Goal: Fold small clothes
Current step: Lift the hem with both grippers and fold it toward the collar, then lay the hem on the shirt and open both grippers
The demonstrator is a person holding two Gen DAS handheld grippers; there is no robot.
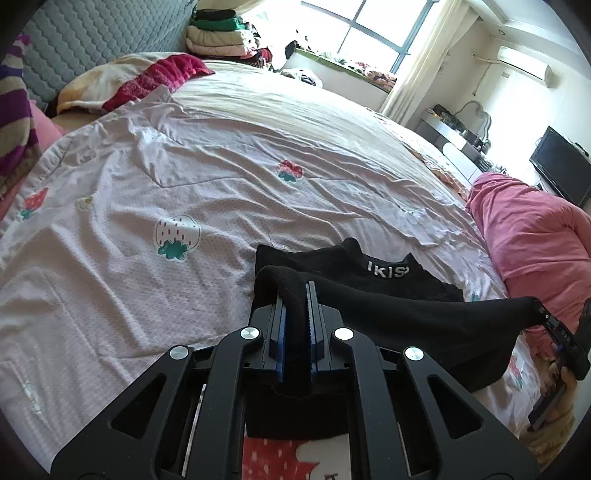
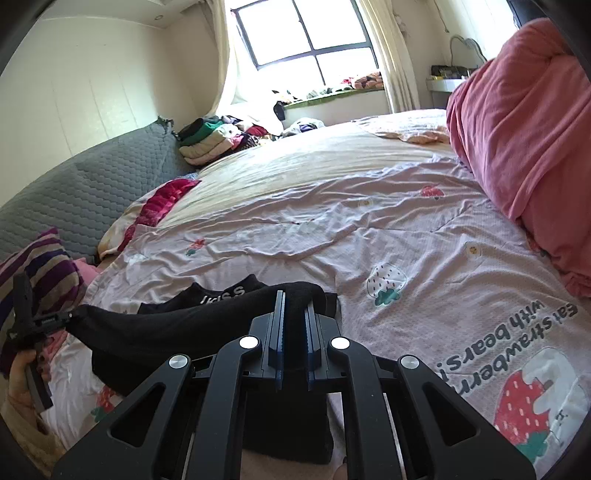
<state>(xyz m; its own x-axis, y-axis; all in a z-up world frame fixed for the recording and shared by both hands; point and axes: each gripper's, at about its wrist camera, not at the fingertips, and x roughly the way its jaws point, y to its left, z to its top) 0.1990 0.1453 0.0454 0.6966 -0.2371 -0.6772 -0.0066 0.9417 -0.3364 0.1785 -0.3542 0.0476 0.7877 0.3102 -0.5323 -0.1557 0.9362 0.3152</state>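
A black sock (image 1: 406, 317) hangs stretched just above the bed between my two grippers. In the left wrist view my left gripper (image 1: 296, 291) is shut on one end of it, the cloth bulging over the blue pads. The other end is pinched by my right gripper (image 1: 540, 309) at the right edge, with a hand below it. In the right wrist view my right gripper (image 2: 295, 301) is shut on the black sock (image 2: 147, 328), which runs left to my left gripper (image 2: 70, 315). A second black sock (image 1: 373, 271) (image 2: 225, 291) with white lettering lies flat just beyond.
The bed wears a pale lilac strawberry-print cover (image 1: 184, 177) (image 2: 424, 229). A rolled pink quilt (image 1: 528, 236) (image 2: 524, 147) borders one side. A striped cloth (image 2: 44, 262), a grey quilted headboard (image 2: 92, 192) and folded clothes (image 1: 221, 33) border the other side and far end.
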